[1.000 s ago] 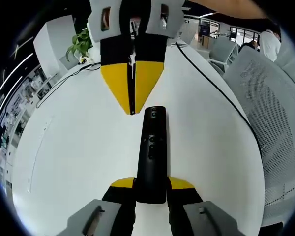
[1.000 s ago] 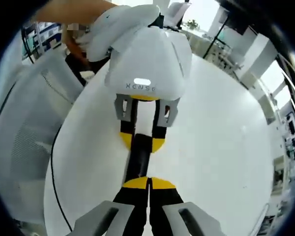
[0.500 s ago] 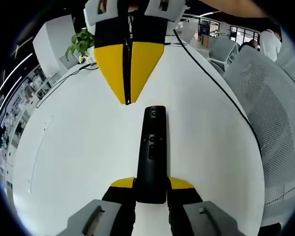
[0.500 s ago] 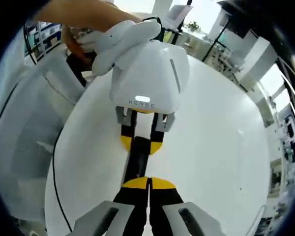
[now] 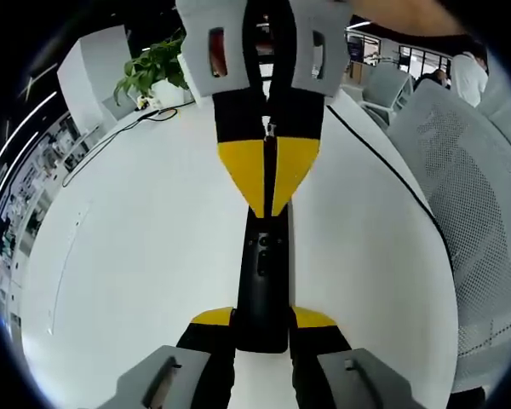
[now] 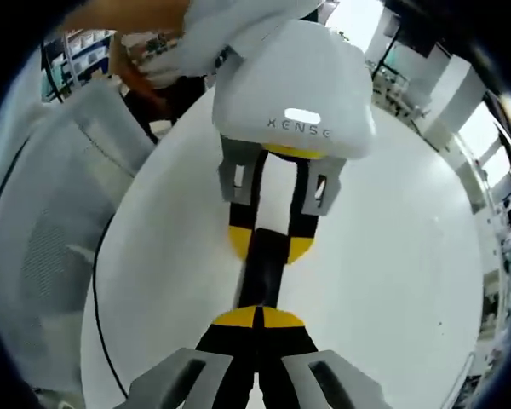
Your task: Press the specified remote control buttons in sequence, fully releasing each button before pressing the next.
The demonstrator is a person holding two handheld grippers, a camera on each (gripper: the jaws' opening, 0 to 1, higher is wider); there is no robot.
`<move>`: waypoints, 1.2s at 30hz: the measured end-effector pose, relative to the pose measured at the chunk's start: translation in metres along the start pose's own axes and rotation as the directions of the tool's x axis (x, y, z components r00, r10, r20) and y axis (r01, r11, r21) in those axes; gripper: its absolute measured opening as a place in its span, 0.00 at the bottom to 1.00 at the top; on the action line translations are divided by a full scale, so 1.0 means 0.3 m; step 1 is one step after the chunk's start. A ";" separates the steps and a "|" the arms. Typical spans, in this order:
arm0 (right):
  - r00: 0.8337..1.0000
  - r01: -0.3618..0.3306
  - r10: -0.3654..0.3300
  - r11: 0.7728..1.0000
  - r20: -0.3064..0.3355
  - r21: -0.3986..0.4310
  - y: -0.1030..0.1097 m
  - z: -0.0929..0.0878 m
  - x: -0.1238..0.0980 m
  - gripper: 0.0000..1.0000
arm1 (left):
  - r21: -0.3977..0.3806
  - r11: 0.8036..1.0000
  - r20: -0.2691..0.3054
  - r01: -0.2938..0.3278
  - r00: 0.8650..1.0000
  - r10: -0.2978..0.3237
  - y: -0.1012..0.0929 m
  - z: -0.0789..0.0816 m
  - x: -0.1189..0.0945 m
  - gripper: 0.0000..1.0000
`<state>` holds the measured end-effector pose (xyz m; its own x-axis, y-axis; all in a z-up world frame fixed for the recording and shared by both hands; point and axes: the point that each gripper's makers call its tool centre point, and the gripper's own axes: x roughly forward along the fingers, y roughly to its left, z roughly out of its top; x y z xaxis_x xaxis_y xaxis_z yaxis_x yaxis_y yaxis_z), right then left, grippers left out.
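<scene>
So the black remote control [image 5: 262, 281] lies lengthwise on the white tabletop [image 5: 136, 256], and the left gripper [image 5: 262, 328] has its near end pinched between its yellow-tipped jaws. In the left gripper view the right gripper [image 5: 268, 200] comes in from the top, jaws pressed together into one yellow wedge, with the tip sitting on the far end of the remote. Can't tell whether it's actually pushing a button or just touching.

The right gripper view shows the same thing from the other end: its own jaws closed tight at the bottom, the tip meeting the remote, and the left gripper's white housing [image 6: 294, 94] beyond it, clamped on the remote's far end.

A black cable [image 5: 383, 162] runs across the tabletop, there's a potted plant [image 5: 149, 72] at the far edge, and a mesh chair [image 5: 468, 213] just beside the tabletop.
</scene>
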<state>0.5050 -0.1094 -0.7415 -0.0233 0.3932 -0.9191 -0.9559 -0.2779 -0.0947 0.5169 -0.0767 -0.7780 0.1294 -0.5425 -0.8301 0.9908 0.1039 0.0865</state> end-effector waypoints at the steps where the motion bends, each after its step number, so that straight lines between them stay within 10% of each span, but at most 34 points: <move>1: 1.000 -0.003 0.003 1.000 0.000 0.001 0.003 -0.002 0.007 0.00 | 0.000 1.000 0.001 0.000 1.000 0.000 0.000 0.000 0.000 0.23; 36: 0.999 -0.025 0.025 1.000 -0.029 0.001 0.018 -0.043 0.090 0.00 | -0.014 1.000 0.009 -0.003 1.000 0.003 -0.007 0.001 -0.003 0.23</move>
<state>0.5030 -0.1116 -0.7717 -0.0389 0.3606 -0.9319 -0.9552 -0.2873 -0.0713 0.5149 -0.0766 -0.7772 0.1327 -0.5493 -0.8250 0.9898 0.1174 0.0811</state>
